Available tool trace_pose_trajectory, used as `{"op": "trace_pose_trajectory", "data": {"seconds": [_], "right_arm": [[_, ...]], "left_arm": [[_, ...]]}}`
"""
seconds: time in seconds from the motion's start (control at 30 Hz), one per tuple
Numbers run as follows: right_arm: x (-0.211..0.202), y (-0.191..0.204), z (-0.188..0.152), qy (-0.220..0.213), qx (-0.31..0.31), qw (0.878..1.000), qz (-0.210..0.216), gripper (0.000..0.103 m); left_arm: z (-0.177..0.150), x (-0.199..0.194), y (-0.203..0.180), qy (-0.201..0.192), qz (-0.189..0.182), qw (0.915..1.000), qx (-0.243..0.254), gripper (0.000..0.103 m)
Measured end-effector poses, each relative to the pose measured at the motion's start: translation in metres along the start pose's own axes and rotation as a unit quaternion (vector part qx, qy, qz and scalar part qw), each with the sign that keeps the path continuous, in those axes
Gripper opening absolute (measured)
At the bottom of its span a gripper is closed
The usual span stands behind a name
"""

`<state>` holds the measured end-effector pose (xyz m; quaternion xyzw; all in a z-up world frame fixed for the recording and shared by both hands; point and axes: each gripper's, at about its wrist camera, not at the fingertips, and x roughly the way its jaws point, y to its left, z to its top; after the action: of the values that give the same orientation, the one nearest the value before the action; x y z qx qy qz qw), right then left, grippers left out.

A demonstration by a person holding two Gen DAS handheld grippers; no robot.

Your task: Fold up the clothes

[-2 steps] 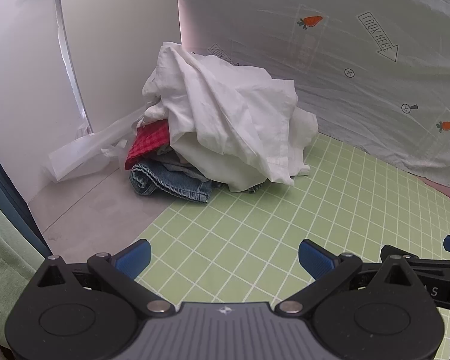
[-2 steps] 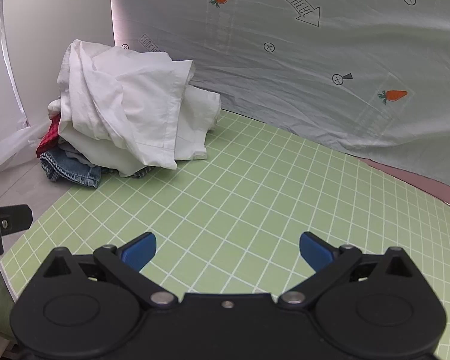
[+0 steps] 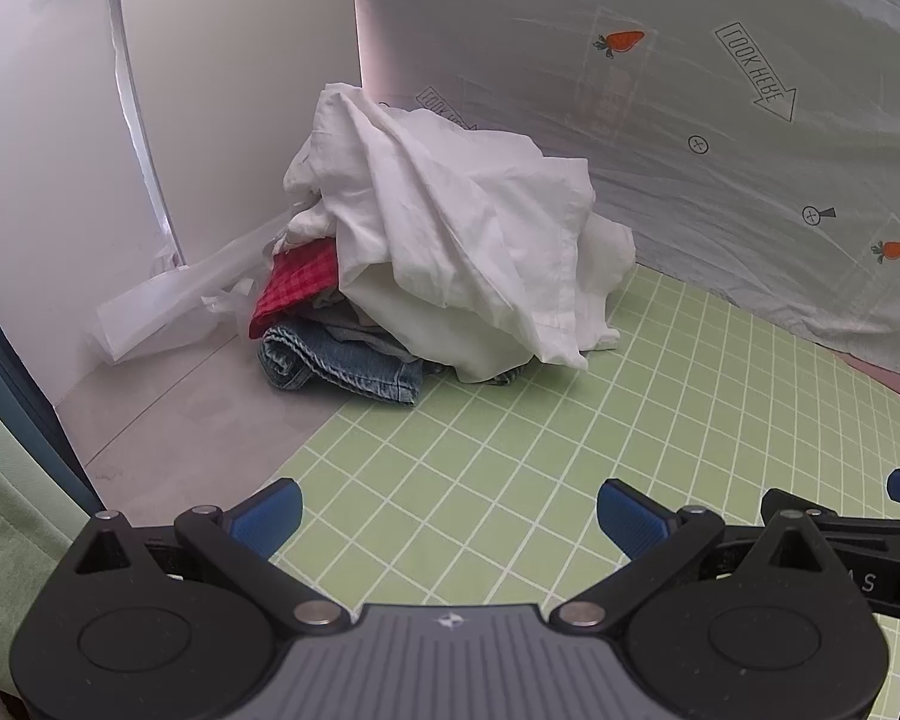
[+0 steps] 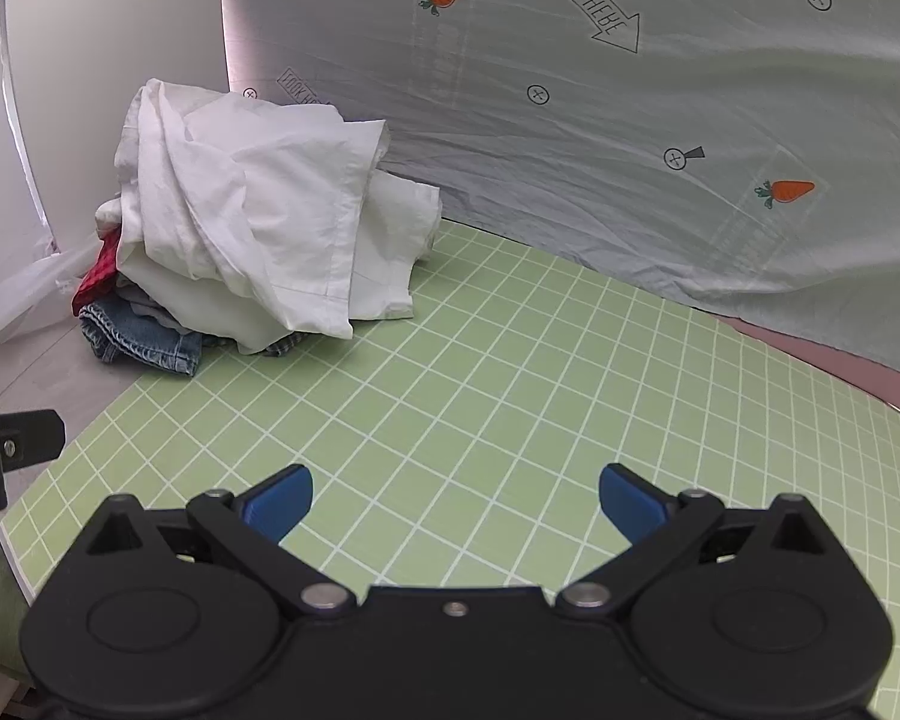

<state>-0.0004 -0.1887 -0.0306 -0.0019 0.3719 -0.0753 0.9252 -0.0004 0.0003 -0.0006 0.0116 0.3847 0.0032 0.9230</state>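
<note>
From the left wrist, we hold the left gripper (image 3: pixel 449 516) spread wide and empty over the green grid mat (image 3: pixel 510 450); the pile of clothes (image 3: pixel 450 252) sits at the mat's far corner, well apart.

From the right wrist, our right gripper (image 4: pixel 455 498) gapes wide, empty, above the mat, the pile at its far left edge.

Green grid mat (image 3: pixel 510 420) covers the work surface, white lines; bare grey tabletop (image 3: pixel 198 420) left of it. Backdrop is a pale printed sheet (image 4: pixel 630 150) with orange carrots (image 4: pixel 786 191), crosshair marks and mirrored "LOOK HERE" arrows (image 4: pixel 591 3). White wall panel (image 3: pixel 222 90) at left, crumpled clear plastic (image 3: pixel 162 306) along its base. Pink strip (image 4: pixel 840 360) shows under the sheet's lower edge.
</note>
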Motion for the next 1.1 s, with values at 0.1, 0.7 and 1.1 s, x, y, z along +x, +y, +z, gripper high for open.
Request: {"op": "trace_pose_trajectory", "data": {"seconds": [0.1,0.7,1.1], "right_arm": [[0.0003,-0.0006,-0.0005,-0.001,0.000,1.000,-0.002,0.103],[0.0015,-0.0007,-0.0056,0.001,-0.001,1.000,-0.005,0.103],[0.0014,-0.0013,-0.0069,0.002,-0.001,1.000,-0.005,0.103]], "left_arm": [[-0.0008,0.0002,0.0004,0.000,0.000,1.0000,0.000,0.103],[-0.0049,0.0004,0.0009,0.001,0.002,1.0000,0.006,0.103],[-0.0035,-0.0019,-0.0002,0.004,0.003,1.0000,0.007,0.103]]}}
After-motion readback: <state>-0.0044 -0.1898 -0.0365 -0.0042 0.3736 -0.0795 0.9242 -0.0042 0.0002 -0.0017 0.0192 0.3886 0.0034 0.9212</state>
